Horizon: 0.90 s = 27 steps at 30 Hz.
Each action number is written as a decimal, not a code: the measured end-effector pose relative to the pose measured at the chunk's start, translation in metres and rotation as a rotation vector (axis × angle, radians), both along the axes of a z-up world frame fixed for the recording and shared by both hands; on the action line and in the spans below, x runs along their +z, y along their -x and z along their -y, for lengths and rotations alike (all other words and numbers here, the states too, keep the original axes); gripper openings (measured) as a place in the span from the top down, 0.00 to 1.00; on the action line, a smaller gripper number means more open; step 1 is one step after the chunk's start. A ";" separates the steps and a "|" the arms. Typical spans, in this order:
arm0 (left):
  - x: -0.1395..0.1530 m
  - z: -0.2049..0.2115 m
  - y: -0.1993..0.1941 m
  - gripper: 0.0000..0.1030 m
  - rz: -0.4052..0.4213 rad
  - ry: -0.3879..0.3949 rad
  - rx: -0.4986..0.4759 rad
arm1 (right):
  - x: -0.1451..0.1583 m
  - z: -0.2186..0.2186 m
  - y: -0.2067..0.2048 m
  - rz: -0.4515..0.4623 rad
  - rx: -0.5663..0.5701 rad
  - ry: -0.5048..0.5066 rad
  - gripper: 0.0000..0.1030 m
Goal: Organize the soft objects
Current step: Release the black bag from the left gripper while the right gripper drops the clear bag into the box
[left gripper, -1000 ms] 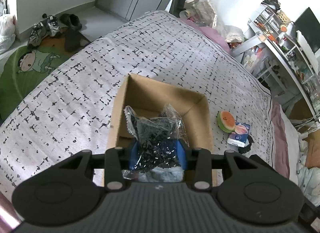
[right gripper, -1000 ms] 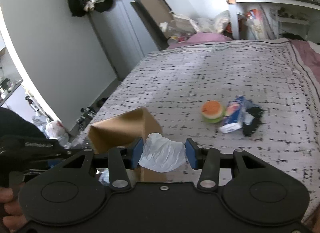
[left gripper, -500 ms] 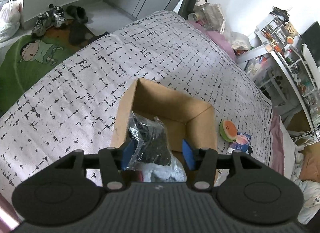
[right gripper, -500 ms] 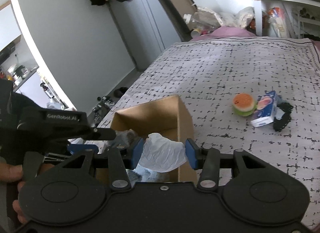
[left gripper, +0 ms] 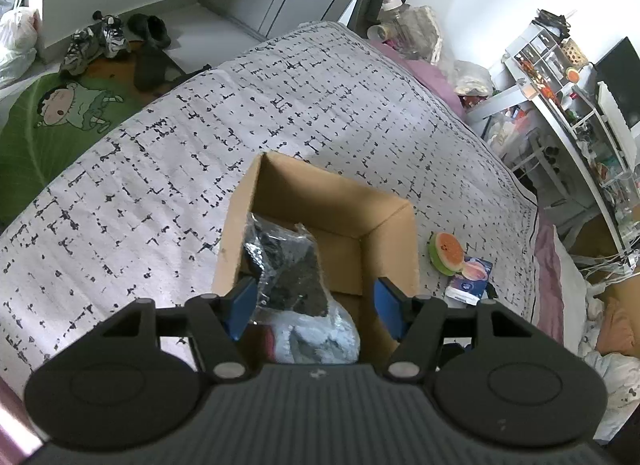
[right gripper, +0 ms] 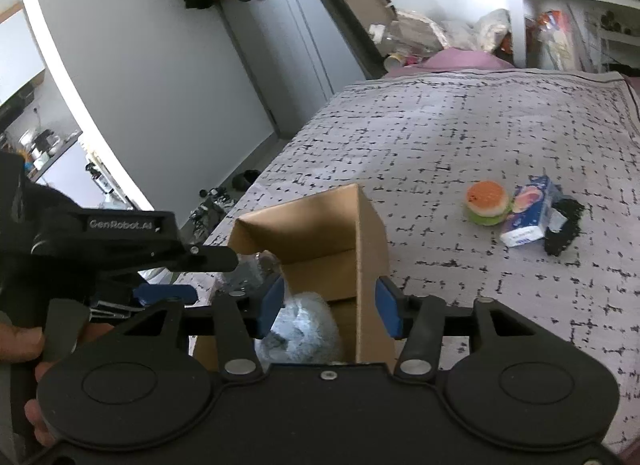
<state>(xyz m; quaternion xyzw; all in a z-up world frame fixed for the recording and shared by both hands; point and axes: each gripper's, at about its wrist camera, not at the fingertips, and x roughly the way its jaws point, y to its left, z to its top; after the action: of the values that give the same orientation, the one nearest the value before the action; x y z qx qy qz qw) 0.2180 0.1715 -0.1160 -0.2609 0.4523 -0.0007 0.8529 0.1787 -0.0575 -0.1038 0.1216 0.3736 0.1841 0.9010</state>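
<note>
Soft bundles sit inside an open brown cardboard box (left gripper: 384,221) on a bed covered by a pale quilt (left gripper: 160,201) with black dash marks. In the left wrist view, a clear crinkly plastic bag of dark material (left gripper: 286,269) leans against the box's wall at 9 o'clock, and a pale blue-white fluffy bundle (left gripper: 320,335) lies under it toward 6 o'clock. The left gripper (left gripper: 316,301) hangs over the box, its blue-padded jaws opening; the dark bag stands between them, close against the pad at 9 o'clock and clear of the other, so the claw has released. In the right wrist view, the right gripper (right gripper: 330,311) is also above the box (right gripper: 370,233), jaws opening and clenched on nothing, with the fluffy bundle (right gripper: 304,325) seen below in the gap. The left gripper's black body (right gripper: 132,241) reaches in from 9 o'clock, held by a person's hand (right gripper: 24,345). Out on the quilt (right gripper: 460,125), at 3 o'clock from the box and well apart from it, lie a round burger-shaped plush toy (right gripper: 486,203), a blue and white rectangular packet (right gripper: 528,215) touching it, and a small black fabric item (right gripper: 564,225) just beside the packet.
</note>
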 end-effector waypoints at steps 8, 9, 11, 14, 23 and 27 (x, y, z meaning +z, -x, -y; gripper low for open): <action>0.008 0.015 0.003 0.28 0.000 -0.024 -0.027 | 0.003 0.030 -0.009 -0.028 -0.082 0.005 0.46; 0.009 0.017 0.003 0.27 0.003 -0.030 -0.029 | 0.002 0.034 -0.010 -0.035 -0.093 0.004 0.46; 0.011 0.022 0.004 0.27 0.005 -0.040 -0.036 | 0.001 0.040 -0.011 -0.047 -0.110 -0.001 0.42; 0.013 0.028 0.003 0.26 0.002 -0.049 -0.042 | 0.000 0.049 -0.013 -0.055 -0.134 0.000 0.37; 0.021 0.054 -0.002 0.25 0.000 -0.076 -0.072 | 0.001 0.077 -0.017 -0.073 -0.194 -0.023 0.36; 0.022 0.070 -0.006 0.25 -0.002 -0.092 -0.094 | -0.001 0.091 -0.019 -0.082 -0.226 -0.040 0.36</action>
<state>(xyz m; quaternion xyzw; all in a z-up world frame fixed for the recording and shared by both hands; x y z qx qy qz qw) 0.2243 0.1016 -0.0937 -0.2000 0.4644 -0.0196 0.8626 0.1976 -0.1485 -0.1048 0.1885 0.3902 0.0836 0.8974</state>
